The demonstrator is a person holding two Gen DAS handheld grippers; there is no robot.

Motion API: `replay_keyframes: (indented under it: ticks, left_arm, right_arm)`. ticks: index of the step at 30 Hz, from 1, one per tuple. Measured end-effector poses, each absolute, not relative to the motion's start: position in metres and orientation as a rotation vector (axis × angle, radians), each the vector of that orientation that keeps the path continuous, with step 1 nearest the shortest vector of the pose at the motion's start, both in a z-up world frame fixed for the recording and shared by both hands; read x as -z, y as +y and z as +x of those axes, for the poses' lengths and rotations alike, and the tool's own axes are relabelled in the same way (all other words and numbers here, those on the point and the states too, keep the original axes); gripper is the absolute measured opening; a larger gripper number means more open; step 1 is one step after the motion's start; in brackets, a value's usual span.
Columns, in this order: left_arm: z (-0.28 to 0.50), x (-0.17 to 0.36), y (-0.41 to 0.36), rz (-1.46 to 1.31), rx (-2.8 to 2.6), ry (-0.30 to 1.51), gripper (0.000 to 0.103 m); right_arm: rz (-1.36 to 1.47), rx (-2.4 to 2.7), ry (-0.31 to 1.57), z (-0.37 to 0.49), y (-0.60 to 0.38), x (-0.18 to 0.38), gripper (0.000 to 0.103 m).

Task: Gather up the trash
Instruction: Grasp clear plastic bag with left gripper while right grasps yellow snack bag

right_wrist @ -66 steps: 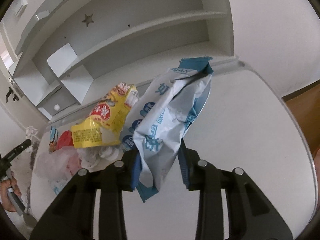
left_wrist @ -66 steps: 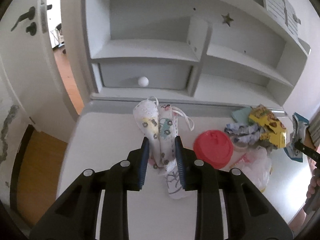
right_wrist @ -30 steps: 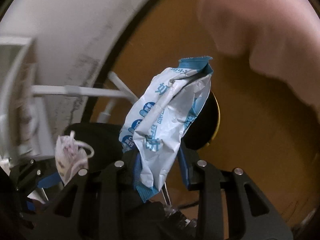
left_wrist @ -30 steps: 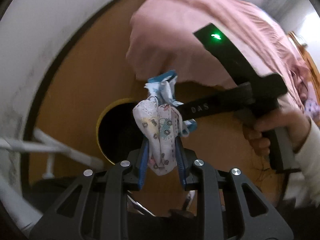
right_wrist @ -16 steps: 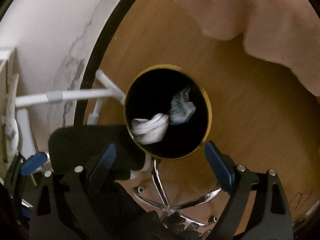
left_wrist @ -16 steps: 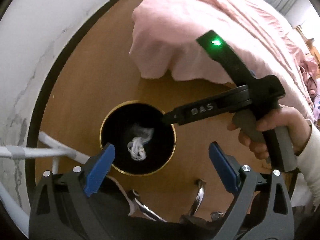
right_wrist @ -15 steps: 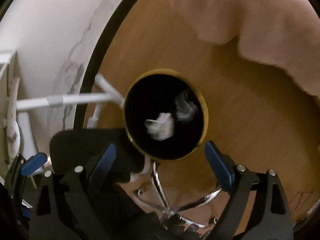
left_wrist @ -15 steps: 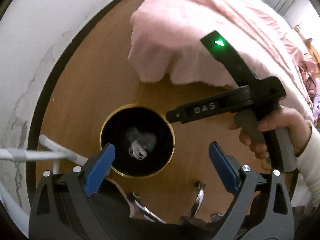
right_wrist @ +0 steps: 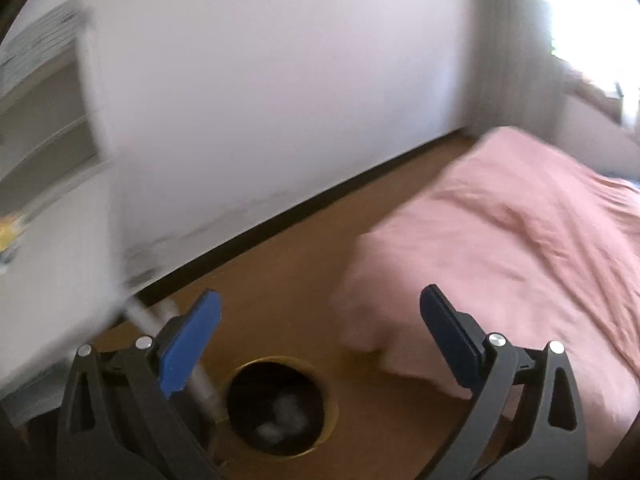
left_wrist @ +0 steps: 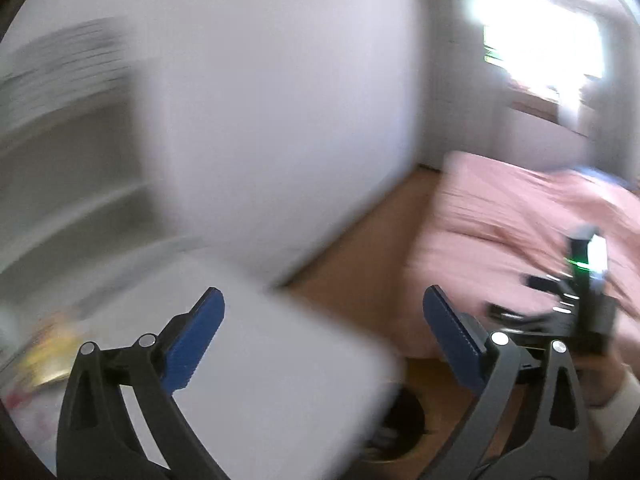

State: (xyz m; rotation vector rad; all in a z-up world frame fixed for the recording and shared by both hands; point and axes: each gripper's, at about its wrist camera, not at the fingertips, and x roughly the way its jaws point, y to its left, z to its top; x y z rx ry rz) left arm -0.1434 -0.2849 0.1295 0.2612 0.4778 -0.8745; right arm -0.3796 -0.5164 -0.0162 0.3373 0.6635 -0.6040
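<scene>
Both tongs, the left gripper (left_wrist: 324,344) and right gripper (right_wrist: 320,340), gape wide and empty, having swung up from the bin (right_wrist: 280,404). Only the right view shows trash (right_wrist: 280,416) inside it; the left shows the desk (left_wrist: 280,380) corner, with blurred wrappers (left_wrist: 44,364) at its far left edge.

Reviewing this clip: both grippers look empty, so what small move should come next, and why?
Probably carry the left gripper on toward the blurred yellow wrapper on the white desk. Both it and the right gripper are open and empty, and pale trash lies in the bin.
</scene>
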Motion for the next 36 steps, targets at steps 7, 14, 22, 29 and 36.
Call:
replay_keyframes:
  ticks: [7, 14, 22, 29, 36]
  left_arm:
    - [-0.07, -0.112, -0.043, 0.129, 0.195, 0.637, 0.096]
    - [-0.061, -0.092, 0.08, 0.011, -0.027, 0.732, 0.096]
    - [-0.028, -0.072, 0.037, 0.157, 0.261, 0.791, 0.096]
    - [0.018, -0.061, 0.007, 0.204, 0.451, 0.841, 0.042]
    - [0.033, -0.081, 0.037, 0.119, 0.433, 0.776, 0.026]
  right_arm:
    - [0.229, 0.237, 0.651, -0.249, -0.404, -0.01, 0.096]
    - [0.091, 0.0, 0.634, -0.161, -0.299, -0.046, 0.096]
    - [0.046, -0.103, 0.657, -0.112, -0.227, -0.052, 0.096]
    - [0.116, -0.127, 0.704, -0.072, -0.22, -0.054, 0.096]
    - [0.095, -0.168, 0.718, -0.011, -0.192, -0.066, 0.096]
